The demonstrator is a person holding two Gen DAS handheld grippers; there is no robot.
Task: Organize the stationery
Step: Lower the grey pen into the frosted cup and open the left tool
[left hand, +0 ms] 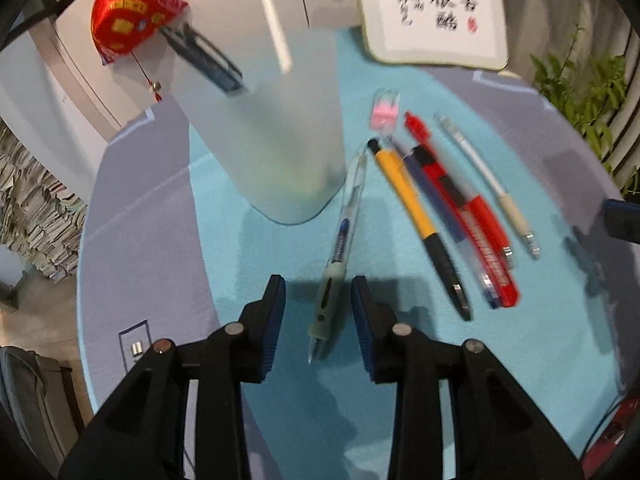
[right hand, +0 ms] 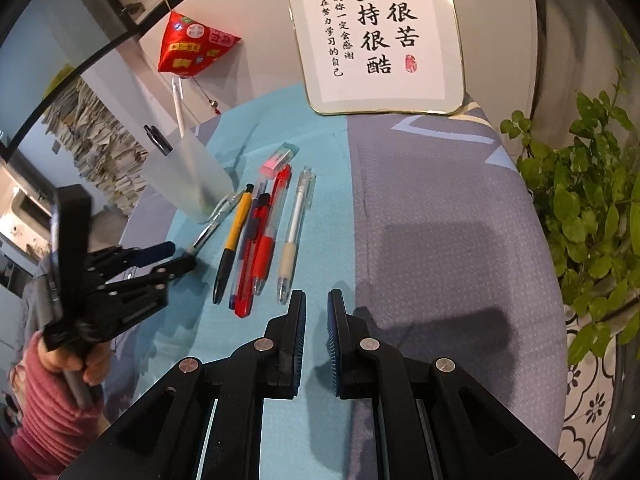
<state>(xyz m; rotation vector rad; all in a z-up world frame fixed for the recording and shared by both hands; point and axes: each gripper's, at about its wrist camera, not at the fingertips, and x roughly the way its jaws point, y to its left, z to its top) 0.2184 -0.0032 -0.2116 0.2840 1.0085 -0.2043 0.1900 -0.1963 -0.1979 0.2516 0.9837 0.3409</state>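
Left wrist view is showing the left gripper [left hand: 318, 300] hanging w/ jaws apart on either side of the clear pen [left hand: 339, 256], pads not pressing on it yet. That pen is lying on the teal cloth [left hand: 400, 360], its far end just beside the frosted pen cup [left hand: 272, 132].

Risks, as I'm judging them: the pen is sitting skewed between the jaws, so closing could be rolling or flicking it out; the grip zone looks to be near the tip end, so it may be drooping when lifted; a careless lift could be knocking the cup over.

Right gripper [right hand: 317, 312] is idling w/ jaws nearly together, holding nothing, near the white pen [right hand: 295, 216].

Other bits: yellow pen [left hand: 416, 216], dark blue pen [left hand: 430, 196], red cutter [left hand: 472, 220], red pen [right hand: 276, 216], eraser [left hand: 385, 112] at the far end, all bunched right of the target. Cup is already holding two pens. Framed calligraphy [right hand: 380, 36], red ornament [right hand: 192, 44], plant [right hand: 588, 208] are standing around the edges, not obstructing.
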